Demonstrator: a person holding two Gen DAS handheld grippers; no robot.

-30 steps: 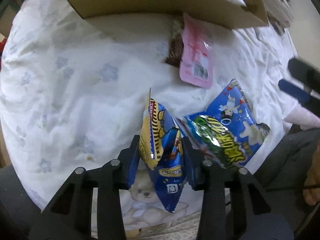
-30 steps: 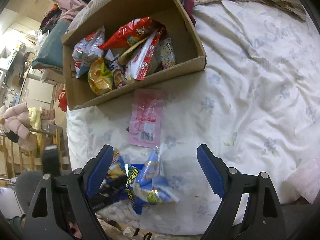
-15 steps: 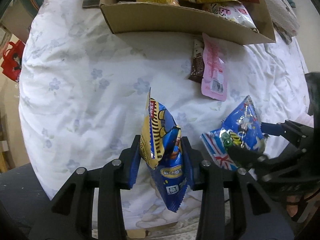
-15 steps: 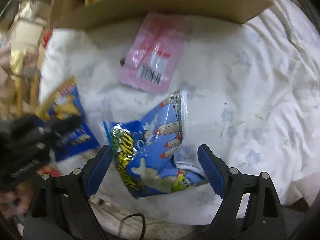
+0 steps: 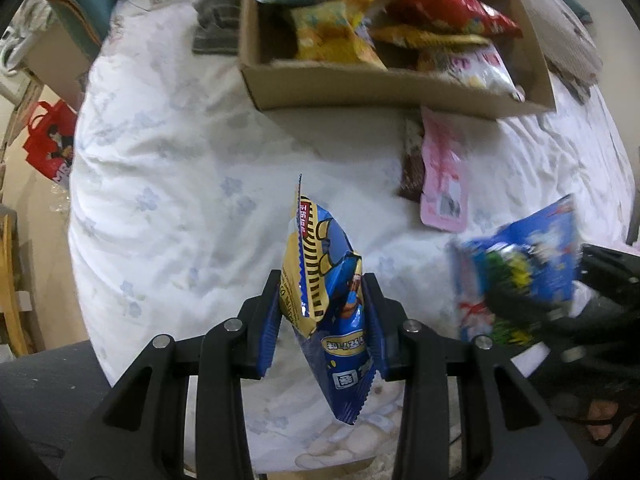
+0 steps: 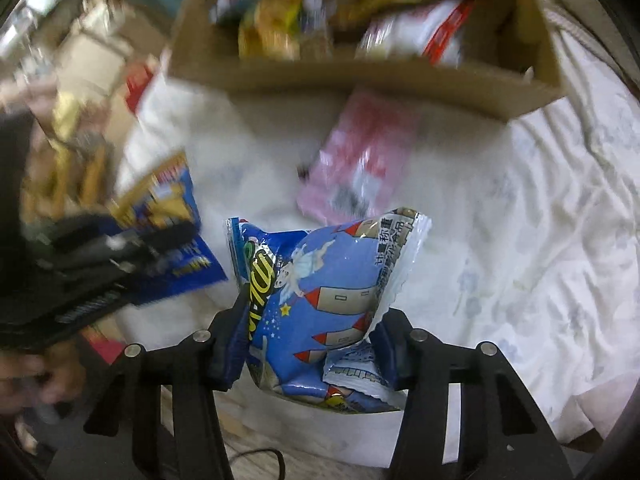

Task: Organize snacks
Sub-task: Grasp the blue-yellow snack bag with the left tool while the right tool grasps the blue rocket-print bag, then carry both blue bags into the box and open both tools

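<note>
Left wrist view: a blue and yellow snack bag (image 5: 324,292) is clamped between the two fingers of the left hand-held gripper (image 5: 322,312) and is held upright above the white flowered bed cover (image 5: 168,184). In the right wrist view, a blue bag printed with rockets (image 6: 320,300) is grasped by the right hand-held gripper (image 6: 310,340), also lifted off the bed. Further ahead, a pink packet (image 5: 444,176) is seen lying flat on the cover, with a brown packet (image 5: 412,172) just beside it on the left. Behind them, an open cardboard box (image 5: 384,88) is placed on the bed and is filled with red, yellow and white snack bags. At the left edge, a red bag (image 5: 50,144) is visible beside the bed.
</note>
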